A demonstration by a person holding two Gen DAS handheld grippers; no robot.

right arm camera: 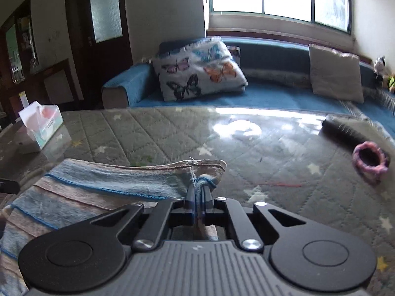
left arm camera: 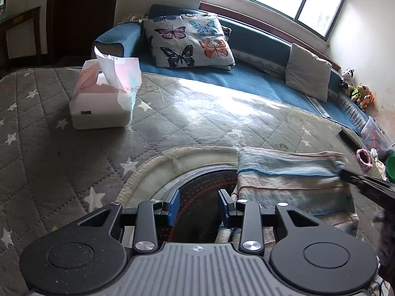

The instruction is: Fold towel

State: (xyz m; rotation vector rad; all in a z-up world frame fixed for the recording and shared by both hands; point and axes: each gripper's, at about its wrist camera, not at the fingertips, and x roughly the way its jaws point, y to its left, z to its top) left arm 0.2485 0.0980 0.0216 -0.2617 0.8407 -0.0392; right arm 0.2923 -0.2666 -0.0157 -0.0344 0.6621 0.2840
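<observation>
Looking along my left gripper (left arm camera: 198, 206), I see its blue-padded fingers (left arm camera: 172, 206) spread apart with nothing between them — released, hanging over a dark round thing with a shiny rim (left arm camera: 197, 172) at the lower centre of the frame. The towel (left arm camera: 291, 182), striped in pale blue and pinkish beige, lies right of centre on the quilted grey star-print cover (left arm camera: 61, 153), its near part just beside my right-hand finger. At the right edge my other tong's black finger reaches the towel's far corner. A tissue box (left arm camera: 101, 103) stands in the upper left; a butterfly pillow (left arm camera: 187, 40) leans on the blue sofa (left arm camera: 246, 76) at top centre, with a grey cushion (left arm camera: 307, 71) to its right.

In the right wrist view, my right gripper (right arm camera: 198, 197) is clenched on the towel (right arm camera: 103, 185) — the fingers pinch a bunched corner with a blue hem at the centre of the frame. The rest of the cloth spreads to the lower left, its far edge lifted into a fold. A pink ring (right arm camera: 369, 159) lies at the right edge, well apart; the tissue box (right arm camera: 39, 125) sits at the left.
</observation>
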